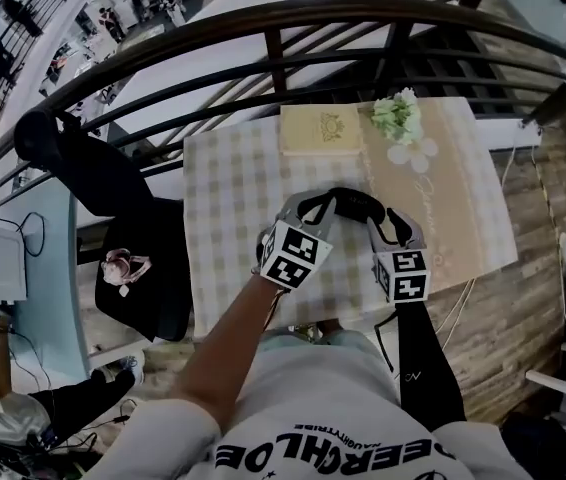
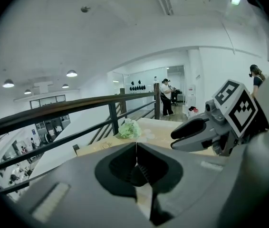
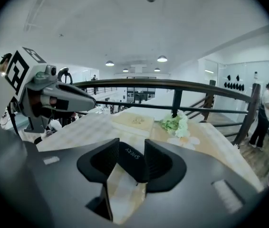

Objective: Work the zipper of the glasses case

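The glasses case [image 1: 353, 204] is held up over the checked table [image 1: 228, 198], between the two grippers' tips. The left gripper [image 2: 135, 148] has its jaws together, apparently nipping a small dark bit of the case. The right gripper [image 3: 132, 148] stands wide apart with the case's lettered end between its jaws, not clearly pressed. The risk, as I judge it, is that one thin pinch carries everything, so a tug could twist the case free, or the right jaws could close on shell and miss the zipper
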`<state>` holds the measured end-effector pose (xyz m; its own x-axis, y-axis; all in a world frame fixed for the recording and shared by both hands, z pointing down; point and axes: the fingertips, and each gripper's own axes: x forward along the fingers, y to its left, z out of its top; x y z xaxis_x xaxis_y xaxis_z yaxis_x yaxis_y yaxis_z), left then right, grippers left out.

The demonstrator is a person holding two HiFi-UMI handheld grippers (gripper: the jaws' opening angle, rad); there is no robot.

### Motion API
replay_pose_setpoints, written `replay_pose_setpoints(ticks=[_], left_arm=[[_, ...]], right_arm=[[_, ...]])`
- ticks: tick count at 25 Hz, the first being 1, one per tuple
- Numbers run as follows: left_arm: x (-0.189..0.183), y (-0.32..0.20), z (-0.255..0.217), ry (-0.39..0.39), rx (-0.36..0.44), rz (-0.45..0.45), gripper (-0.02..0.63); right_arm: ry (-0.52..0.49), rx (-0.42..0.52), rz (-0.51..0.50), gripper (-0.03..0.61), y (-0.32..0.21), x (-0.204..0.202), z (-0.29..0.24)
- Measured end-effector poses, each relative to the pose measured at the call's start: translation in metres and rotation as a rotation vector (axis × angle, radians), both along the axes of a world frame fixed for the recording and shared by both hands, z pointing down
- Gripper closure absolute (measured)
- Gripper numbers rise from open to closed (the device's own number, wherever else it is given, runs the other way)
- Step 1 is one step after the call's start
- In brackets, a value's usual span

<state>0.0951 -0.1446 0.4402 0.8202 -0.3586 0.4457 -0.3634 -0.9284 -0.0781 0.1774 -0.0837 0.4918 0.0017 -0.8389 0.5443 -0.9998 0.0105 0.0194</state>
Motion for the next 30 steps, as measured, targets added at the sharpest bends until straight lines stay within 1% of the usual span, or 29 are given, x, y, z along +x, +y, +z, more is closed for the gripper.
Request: replay_pose_setpoints(ticks=[2, 6, 8, 14, 18, 23, 30], left_arm=[[-0.007, -0.001, -0.016, 0.029, 0.027, -0.016, 0.601], [-0.024, 0.002, -0.044, 0.064, 0.090, -0.031, 0.592], [-0.031, 0.002, -0.061, 0.094, 0.124, -0.033, 0.587], [-0.049, 0.008, -0.112, 0.199, 0.189, -0.048, 0.583], [-0.058, 0.015, -0.140, 0.258, 0.193, -0.065, 0.580], [-0.060, 0.025, -0.164, 0.312, 0.213, -0.066, 0.580], [-0.063, 0.021, -0.166, 0.310, 0.231, -0.082, 0.577]], right_arm=[[0.021, 0.048, 0.003, 0.385, -0.002, -0.005, -0.022], [0.106, 0.113, -0.041, 0.383, -0.001, -0.019, -0.057], [0.129, 0.146, -0.035, 0.385, -0.002, -0.022, -0.073], [0.153, 0.257, 0.000, 0.385, 0.007, -0.032, -0.125], [0.138, 0.339, 0.015, 0.385, 0.016, -0.037, -0.154], [0.141, 0.374, 0.015, 0.382, 0.022, -0.040, -0.170], [0.142, 0.403, -0.010, 0.374, 0.019, -0.047, -0.177]])
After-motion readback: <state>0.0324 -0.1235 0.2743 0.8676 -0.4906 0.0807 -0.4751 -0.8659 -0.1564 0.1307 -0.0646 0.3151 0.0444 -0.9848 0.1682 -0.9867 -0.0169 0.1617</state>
